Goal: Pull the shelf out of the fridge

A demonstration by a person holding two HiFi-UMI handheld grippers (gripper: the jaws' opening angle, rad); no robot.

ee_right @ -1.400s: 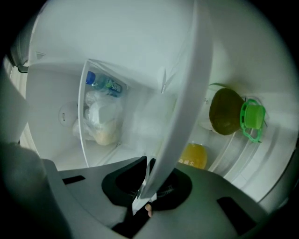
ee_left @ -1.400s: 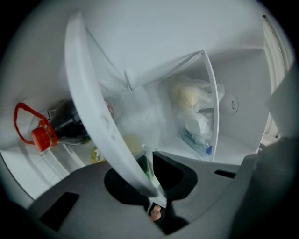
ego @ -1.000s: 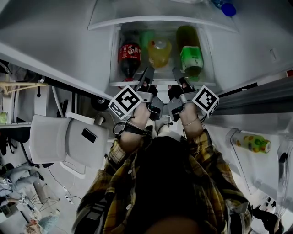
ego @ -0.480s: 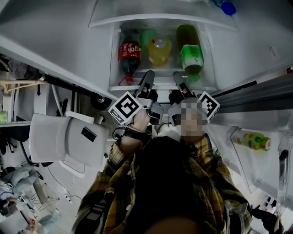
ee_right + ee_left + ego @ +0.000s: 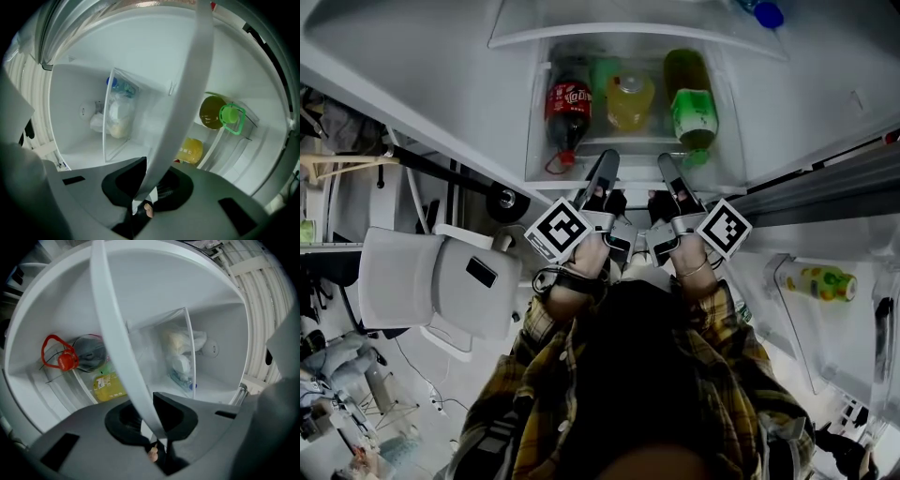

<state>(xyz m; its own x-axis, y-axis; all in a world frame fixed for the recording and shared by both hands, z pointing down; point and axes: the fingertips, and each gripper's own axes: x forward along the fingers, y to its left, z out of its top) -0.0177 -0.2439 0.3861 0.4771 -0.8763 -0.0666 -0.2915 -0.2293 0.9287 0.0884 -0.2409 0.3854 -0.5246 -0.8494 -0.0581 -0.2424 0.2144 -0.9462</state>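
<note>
White trim along the near edge of the shelf (image 5: 634,174) is pinched by both tools. The left tool (image 5: 151,417) and the right tool (image 5: 146,187) sit side by side near its middle, each with jaws narrowed onto that strip. The shelf lies inside the open fridge (image 5: 154,291). Beyond the trim lie a cola bottle (image 5: 565,108), a yellow bottle (image 5: 630,101) and a green bottle (image 5: 694,117), caps pointing near. Whether they rest on the shelf or under it is unclear.
</note>
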